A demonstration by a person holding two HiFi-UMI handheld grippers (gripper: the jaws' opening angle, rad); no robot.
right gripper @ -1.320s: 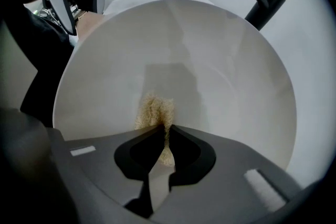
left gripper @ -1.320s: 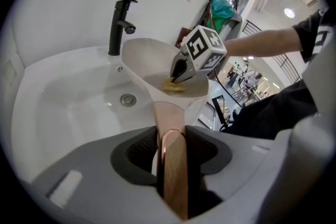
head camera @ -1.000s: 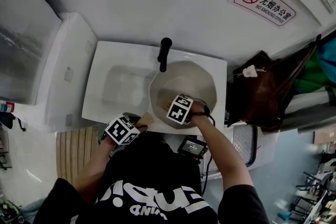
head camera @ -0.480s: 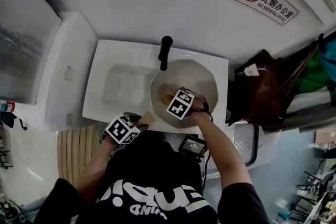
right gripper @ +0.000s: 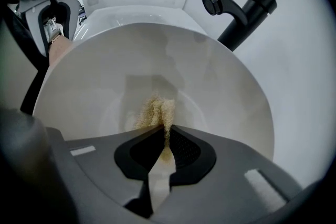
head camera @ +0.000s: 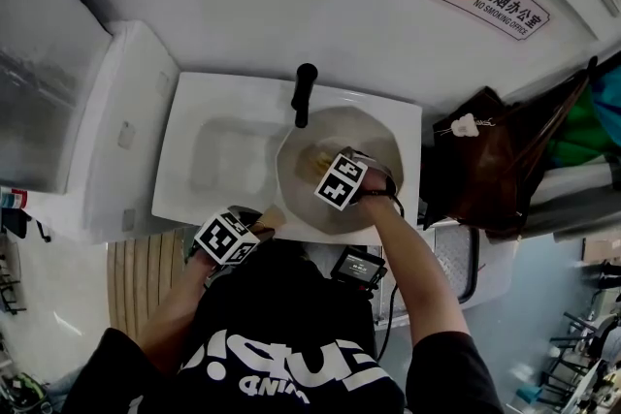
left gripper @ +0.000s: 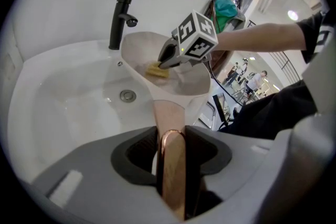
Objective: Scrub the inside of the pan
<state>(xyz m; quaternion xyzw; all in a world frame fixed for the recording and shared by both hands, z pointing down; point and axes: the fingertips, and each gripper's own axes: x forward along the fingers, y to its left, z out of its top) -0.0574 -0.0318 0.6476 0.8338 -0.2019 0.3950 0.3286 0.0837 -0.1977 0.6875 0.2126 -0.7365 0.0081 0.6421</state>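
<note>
A pale beige pan (head camera: 340, 172) (left gripper: 173, 68) (right gripper: 157, 86) rests tilted in the white sink (head camera: 204, 160). Its copper-coloured handle (left gripper: 169, 160) runs back to my left gripper (left gripper: 170, 176) (head camera: 233, 236), which is shut on it at the sink's near edge. Inside the pan, my right gripper (right gripper: 164, 131) (head camera: 325, 172) (left gripper: 165, 60) is shut on a yellow scrub sponge (right gripper: 155, 110) (left gripper: 157, 70). The sponge presses against the pan's inner bottom, near its middle.
A black tap (head camera: 304, 97) (left gripper: 119, 18) (right gripper: 247, 2) stands at the back of the sink, just beyond the pan's far rim. The drain (left gripper: 127, 95) lies left of the pan. A brown bag (head camera: 480, 165) sits right of the sink. A white cabinet (head camera: 116, 131) flanks the left.
My right gripper has slid with the sponge a little farther and to the right across the inside of the pan. The left gripper and the handle stay where they were.
</note>
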